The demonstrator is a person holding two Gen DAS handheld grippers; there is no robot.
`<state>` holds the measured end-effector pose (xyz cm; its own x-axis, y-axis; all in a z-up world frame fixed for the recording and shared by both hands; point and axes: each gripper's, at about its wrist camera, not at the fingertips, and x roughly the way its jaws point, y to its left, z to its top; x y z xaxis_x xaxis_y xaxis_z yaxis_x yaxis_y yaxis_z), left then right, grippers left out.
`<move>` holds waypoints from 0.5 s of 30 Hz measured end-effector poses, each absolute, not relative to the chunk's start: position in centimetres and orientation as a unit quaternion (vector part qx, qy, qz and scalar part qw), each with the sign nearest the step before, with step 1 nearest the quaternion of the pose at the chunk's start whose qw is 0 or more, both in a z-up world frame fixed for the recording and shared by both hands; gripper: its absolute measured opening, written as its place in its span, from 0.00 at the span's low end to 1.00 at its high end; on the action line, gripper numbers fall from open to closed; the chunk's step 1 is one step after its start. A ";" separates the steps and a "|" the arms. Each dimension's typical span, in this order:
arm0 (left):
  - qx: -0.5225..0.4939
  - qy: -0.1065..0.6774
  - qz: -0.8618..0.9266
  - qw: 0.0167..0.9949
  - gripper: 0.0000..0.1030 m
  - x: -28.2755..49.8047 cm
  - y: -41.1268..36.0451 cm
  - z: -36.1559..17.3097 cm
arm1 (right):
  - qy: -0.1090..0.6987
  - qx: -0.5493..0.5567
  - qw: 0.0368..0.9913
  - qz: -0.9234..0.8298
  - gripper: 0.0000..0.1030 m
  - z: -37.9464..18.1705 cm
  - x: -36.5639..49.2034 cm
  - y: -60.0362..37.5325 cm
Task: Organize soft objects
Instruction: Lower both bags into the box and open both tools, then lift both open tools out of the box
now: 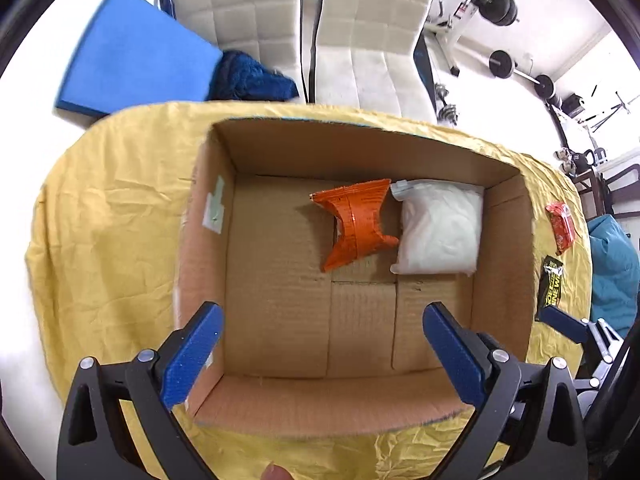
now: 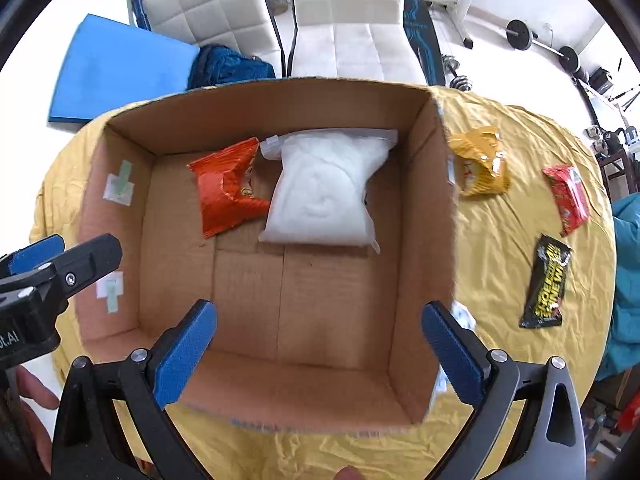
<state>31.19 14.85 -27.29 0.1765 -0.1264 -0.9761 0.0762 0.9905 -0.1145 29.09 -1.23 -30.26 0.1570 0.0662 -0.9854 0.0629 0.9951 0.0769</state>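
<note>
While both grippers are held over the cardboard box (image 2: 424,264) with nothing in them, the job looks only partly done. The left gripper (image 1: 320,354) is spread wide and empty, and so is the right gripper (image 2: 318,350). Two soft things are already parked in the box's far half: an orange snack bag (image 2: 228,188) touching a white pillow pack (image 2: 324,196).

Still out on the yellow cloth (image 2: 500,220), off to the right of the right gripper, are a yellow snack bag (image 2: 482,164) just beside the box wall, a red packet (image 2: 568,196) further right, and a black wrapper (image 2: 546,284) nearest. The wrapper's long axis runs roughly ahead-and-away from the gripper, so it'd probably be pinched across its narrow width. The right hand is clearly nearer, so that one's likely picked next, with a swing to the right needed.
</note>
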 end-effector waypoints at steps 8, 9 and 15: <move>0.001 0.597 -0.068 0.799 0.99 26.7 13.9 -22.4 | 0.610 0.059 0.790 0.009 1.00 -24.5 23.9 -1.7; 0.003 0.592 -0.066 0.803 0.99 26.1 13.9 -21.7 | 0.606 0.059 0.793 0.009 1.00 -23.9 23.3 -1.8; 0.001 0.569 -0.067 0.820 0.99 22.8 13.8 -18.5 | 0.589 0.070 0.805 0.021 1.00 -20.6 19.5 -1.8</move>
